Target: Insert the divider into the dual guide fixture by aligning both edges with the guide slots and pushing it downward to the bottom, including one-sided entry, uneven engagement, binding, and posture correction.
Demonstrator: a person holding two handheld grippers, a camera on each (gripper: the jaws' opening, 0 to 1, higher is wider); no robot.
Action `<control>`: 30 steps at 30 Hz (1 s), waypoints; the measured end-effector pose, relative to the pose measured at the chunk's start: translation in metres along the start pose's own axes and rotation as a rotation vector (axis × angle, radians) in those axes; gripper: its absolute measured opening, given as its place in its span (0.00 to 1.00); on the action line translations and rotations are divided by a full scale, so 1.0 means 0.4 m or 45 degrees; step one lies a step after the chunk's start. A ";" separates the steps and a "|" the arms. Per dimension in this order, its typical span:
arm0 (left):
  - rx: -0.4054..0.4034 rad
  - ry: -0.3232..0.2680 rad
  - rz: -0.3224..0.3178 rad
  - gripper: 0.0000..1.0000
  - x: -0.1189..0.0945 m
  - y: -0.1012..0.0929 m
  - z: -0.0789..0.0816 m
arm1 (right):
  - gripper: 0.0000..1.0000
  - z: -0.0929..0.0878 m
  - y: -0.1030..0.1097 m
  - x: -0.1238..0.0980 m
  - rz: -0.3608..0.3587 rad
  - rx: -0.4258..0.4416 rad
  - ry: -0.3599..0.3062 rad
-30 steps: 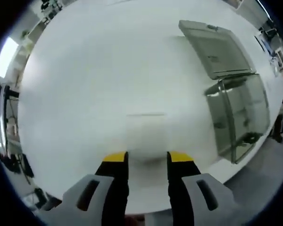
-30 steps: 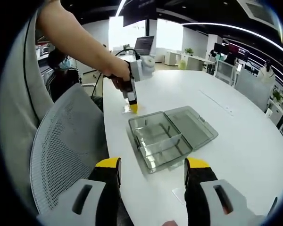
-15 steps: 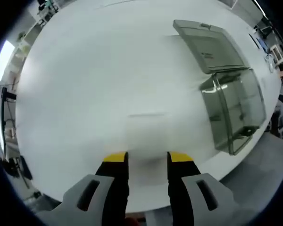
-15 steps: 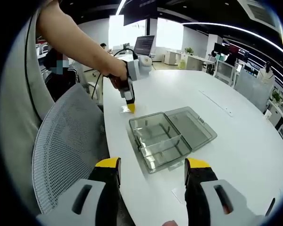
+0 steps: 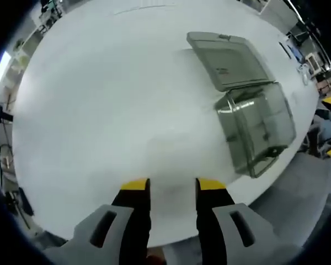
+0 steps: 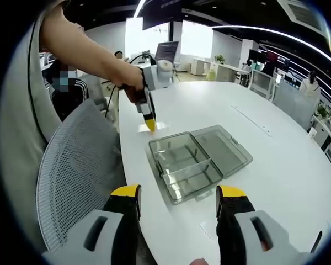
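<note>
Divider [image 6: 152, 126]: thin clear sheet, looking pinched in the left gripper [image 6: 150, 123] yellow tips over the white table [image 6: 276, 165], near the table edge, just beyond the fixture; grip contact is too small to confirm. In the left gripper view the divider is showing as a faint pale rectangle above the left gripper [image 5: 171, 185], jaws standing narrowly apart, so cannot tell if they are clamping it. Dual guide fixture [image 6: 183, 167], a smoky clear box with its lid [image 6: 220, 150] lying open flat beside it, is sitting on the table near the edge; also seen at [image 5: 256, 130]. Right gripper [image 6: 178, 193] is hovering spread wide, holding nothing, above the table edge beside a mesh chair [image 6: 71, 171]. Person's arm [image 6: 83, 47] is reaching to the left gripper.
</note>
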State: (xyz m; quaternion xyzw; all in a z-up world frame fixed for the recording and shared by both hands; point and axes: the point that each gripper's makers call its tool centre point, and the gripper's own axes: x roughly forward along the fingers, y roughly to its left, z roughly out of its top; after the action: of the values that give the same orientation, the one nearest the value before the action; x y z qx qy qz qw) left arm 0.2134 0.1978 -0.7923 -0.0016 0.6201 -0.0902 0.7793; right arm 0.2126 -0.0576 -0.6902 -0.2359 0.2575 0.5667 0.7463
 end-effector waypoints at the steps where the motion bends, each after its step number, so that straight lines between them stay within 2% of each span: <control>1: 0.006 -0.012 -0.008 0.28 -0.005 -0.003 0.001 | 0.52 0.002 0.000 -0.001 -0.001 0.001 -0.003; 12: 0.051 -0.136 -0.083 0.28 -0.053 -0.060 0.025 | 0.52 0.001 -0.002 -0.013 -0.003 0.011 0.009; 30: 0.115 -0.348 -0.209 0.28 -0.142 -0.148 0.078 | 0.53 0.030 -0.017 -0.021 0.002 0.031 -0.007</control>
State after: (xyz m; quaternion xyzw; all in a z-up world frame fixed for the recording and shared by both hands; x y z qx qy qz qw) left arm 0.2233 0.1442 -0.7234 -0.0294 0.5013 -0.1803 0.8458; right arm 0.2186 -0.0575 -0.6752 -0.2251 0.2626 0.5647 0.7494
